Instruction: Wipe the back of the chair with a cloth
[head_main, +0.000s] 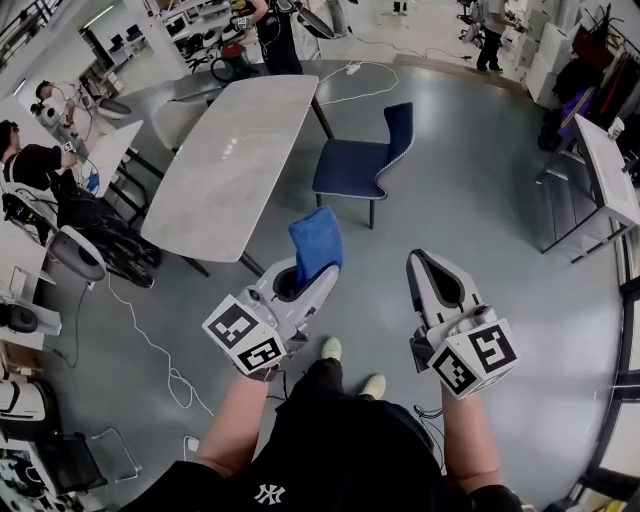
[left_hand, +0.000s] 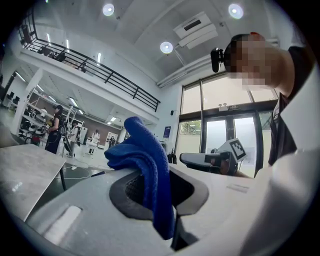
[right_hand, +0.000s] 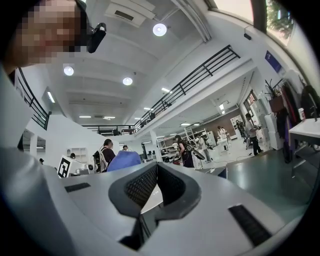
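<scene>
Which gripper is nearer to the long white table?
Left. The left gripper, shut on the blue cloth, is just off the table's near end; the right gripper sits farther right, beyond the left one.

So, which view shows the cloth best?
The left gripper view: the cloth fills the middle, pinched in the left tongs. The head view shows it small, from above; the right gripper view shows only a blue bump behind the right tongs.

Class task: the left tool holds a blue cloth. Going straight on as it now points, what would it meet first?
Probably the blue chair: in the head view the left tool, shut on the blue cloth, aims at it across the floor. It tilts upward, so it might pass over.
</scene>
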